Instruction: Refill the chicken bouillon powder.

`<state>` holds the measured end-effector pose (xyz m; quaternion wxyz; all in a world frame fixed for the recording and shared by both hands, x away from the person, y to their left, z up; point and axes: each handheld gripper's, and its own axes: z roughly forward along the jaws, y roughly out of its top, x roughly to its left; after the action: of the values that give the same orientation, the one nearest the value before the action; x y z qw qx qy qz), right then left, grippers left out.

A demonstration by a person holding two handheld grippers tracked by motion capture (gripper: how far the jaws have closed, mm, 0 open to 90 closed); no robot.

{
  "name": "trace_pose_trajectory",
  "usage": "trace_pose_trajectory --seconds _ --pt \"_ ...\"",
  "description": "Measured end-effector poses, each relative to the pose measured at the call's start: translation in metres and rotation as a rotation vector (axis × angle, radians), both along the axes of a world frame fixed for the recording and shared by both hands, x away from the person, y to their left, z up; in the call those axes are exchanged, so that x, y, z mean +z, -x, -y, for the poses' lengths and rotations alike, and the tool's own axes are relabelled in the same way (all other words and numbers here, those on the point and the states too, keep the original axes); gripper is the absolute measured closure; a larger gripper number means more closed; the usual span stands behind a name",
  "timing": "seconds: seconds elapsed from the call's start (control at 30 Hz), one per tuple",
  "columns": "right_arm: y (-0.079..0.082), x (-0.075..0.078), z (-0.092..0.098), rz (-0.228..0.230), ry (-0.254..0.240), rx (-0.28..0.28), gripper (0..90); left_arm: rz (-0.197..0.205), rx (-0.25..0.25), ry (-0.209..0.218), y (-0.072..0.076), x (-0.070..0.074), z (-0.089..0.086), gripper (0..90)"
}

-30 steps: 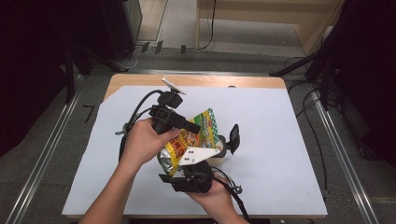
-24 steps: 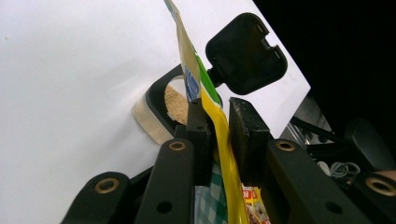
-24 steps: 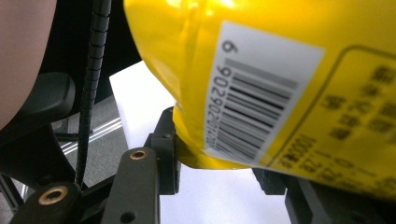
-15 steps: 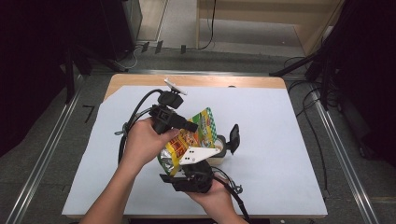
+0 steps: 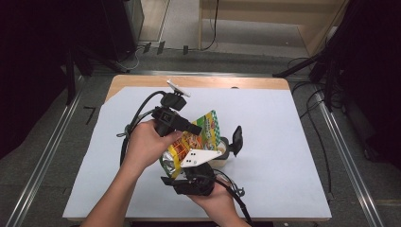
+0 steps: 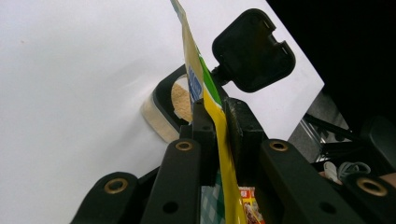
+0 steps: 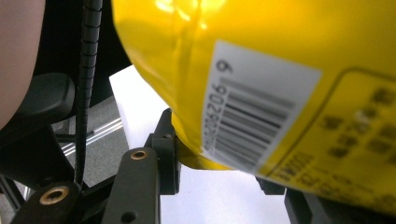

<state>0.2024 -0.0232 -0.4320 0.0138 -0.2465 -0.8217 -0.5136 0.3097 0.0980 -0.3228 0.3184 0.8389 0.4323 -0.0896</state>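
Observation:
A yellow and green snack pouch [image 5: 208, 130] is held tilted above the white sheet. My left gripper [image 5: 196, 128] is shut on its top edge; the jaws have just closed further, with the thin yellow edge [image 6: 219, 140] pinched between the pads. From below, my right gripper [image 5: 182, 166] is shut on the pouch's bulging bottom, and the barcode [image 7: 252, 107] on the pouch faces its camera. Just beyond the pouch stands a small clear container [image 5: 226, 150] with a black rim, its black flip lid [image 6: 254, 49] open. It holds pale brown powder [image 6: 180, 100].
A white sheet [image 5: 283, 142] covers most of the wooden table [image 5: 142, 81]. Black cables [image 5: 137, 118] trail from the left gripper towards the table's left. Metal rails [image 5: 347, 156] run along both sides of the table, with dark equipment beyond them.

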Motion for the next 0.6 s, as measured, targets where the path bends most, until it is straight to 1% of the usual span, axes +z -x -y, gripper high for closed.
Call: trace_pose_trajectory --seconds 0.13,0.33,0.53,0.6 --pt "-0.0004 0.0003 -0.0027 -0.005 -0.014 -0.011 60.0 0.009 0.004 0.007 0.0007 0.0016 -0.0004 82.5" --pt "-0.0027 0.0009 -0.0052 -0.002 -0.021 -0.020 59.4 0.015 0.019 0.015 -0.0007 0.0029 -0.0036 82.4" --pt "-0.0050 0.0016 -0.0072 0.010 -0.020 -0.022 58.5 0.019 0.033 0.027 -0.0027 0.0033 -0.0064 82.4" --pt "-0.0056 0.0014 -0.0077 0.012 -0.017 -0.025 57.8 0.012 0.032 0.032 -0.0044 0.0026 -0.0073 82.4"
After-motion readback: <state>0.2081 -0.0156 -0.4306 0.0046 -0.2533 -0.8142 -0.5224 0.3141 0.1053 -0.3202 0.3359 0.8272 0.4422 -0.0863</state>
